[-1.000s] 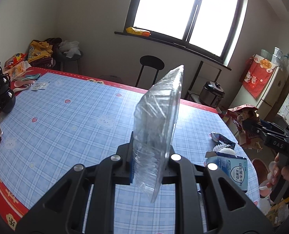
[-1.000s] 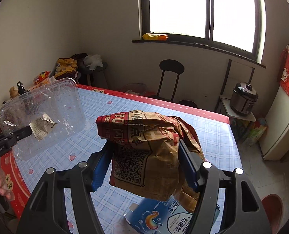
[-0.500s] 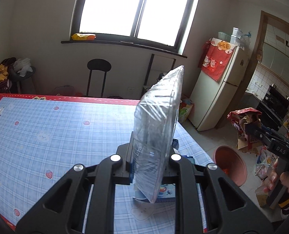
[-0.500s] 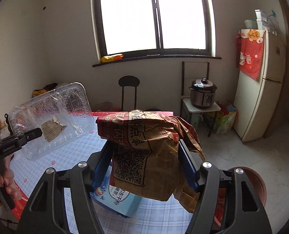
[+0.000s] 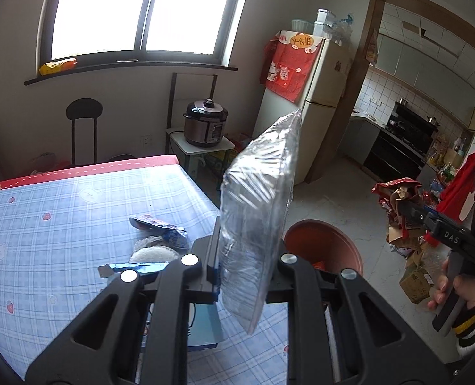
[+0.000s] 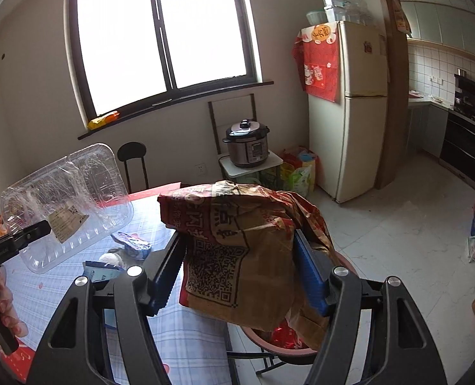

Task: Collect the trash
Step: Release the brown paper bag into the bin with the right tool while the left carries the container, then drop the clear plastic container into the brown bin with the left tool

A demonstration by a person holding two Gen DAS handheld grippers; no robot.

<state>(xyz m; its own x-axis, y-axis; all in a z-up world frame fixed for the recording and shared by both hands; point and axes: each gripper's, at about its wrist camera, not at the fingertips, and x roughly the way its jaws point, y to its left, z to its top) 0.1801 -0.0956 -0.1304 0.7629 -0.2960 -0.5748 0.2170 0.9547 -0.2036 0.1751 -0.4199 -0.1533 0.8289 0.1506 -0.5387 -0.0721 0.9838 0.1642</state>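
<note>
My left gripper (image 5: 234, 263) is shut on a clear plastic food tray (image 5: 256, 211), held edge-on above the table's right end; the tray also shows in the right wrist view (image 6: 67, 202). My right gripper (image 6: 239, 269) is shut on a crumpled brown and red paper bag (image 6: 240, 253), held over the red-brown bin (image 6: 288, 346) on the floor. In the left wrist view the bag (image 5: 397, 199) hangs to the right of the bin (image 5: 327, 243). A blue carton (image 5: 202, 324), a blue wrapper (image 5: 160, 224) and a white piece (image 5: 154, 253) lie on the table.
The table has a blue checked cloth (image 5: 61, 224) with a red edge. A pressure cooker (image 5: 205, 122) stands on a small stand, a fridge (image 6: 346, 109) beside it. A black stool (image 5: 83, 128) stands by the wall. Bags and boxes (image 5: 413, 276) crowd the floor at right.
Both grippers have swung right, from over the table toward its right end and the bin. The bag now hangs over the bin. Both holds are unchanged.
</note>
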